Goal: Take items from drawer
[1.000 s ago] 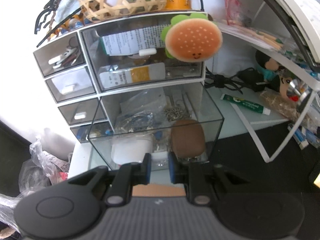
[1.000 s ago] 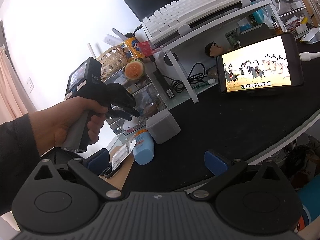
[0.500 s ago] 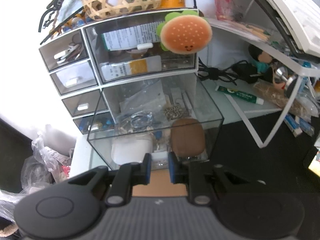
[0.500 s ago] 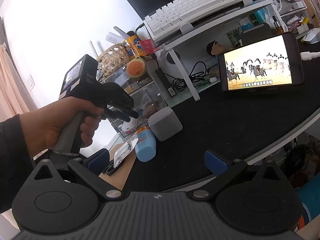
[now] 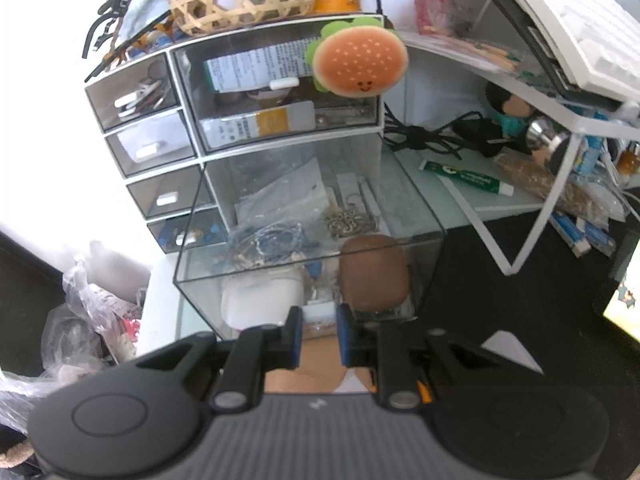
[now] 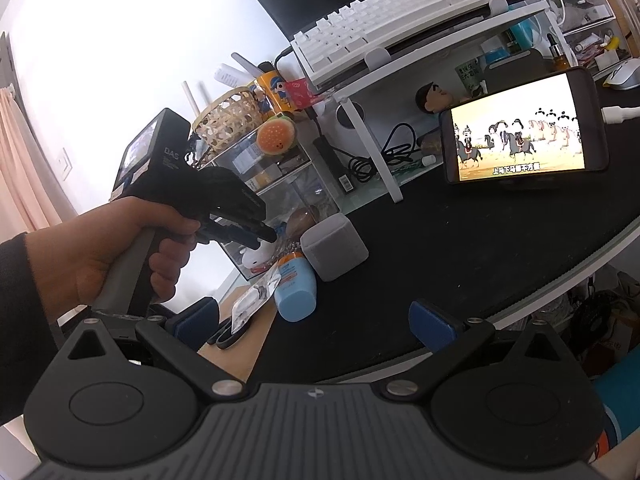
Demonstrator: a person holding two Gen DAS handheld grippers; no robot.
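Drawer (image 5: 308, 240) of clear plastic stands pulled out from the organizer (image 5: 240, 120) on the desk (image 6: 460, 248). Left claw (image 5: 318, 334), at its front edge, grips the white handle (image 5: 318, 312) with a narrow gap. Right claw (image 6: 316, 320) hangs wide and empty above the desk.

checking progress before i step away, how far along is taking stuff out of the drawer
Done: the clear drawer is pulled open. In hand: the left gripper grips its front handle. Left: the brown case and white case remain inside; the right gripper is open and empty.
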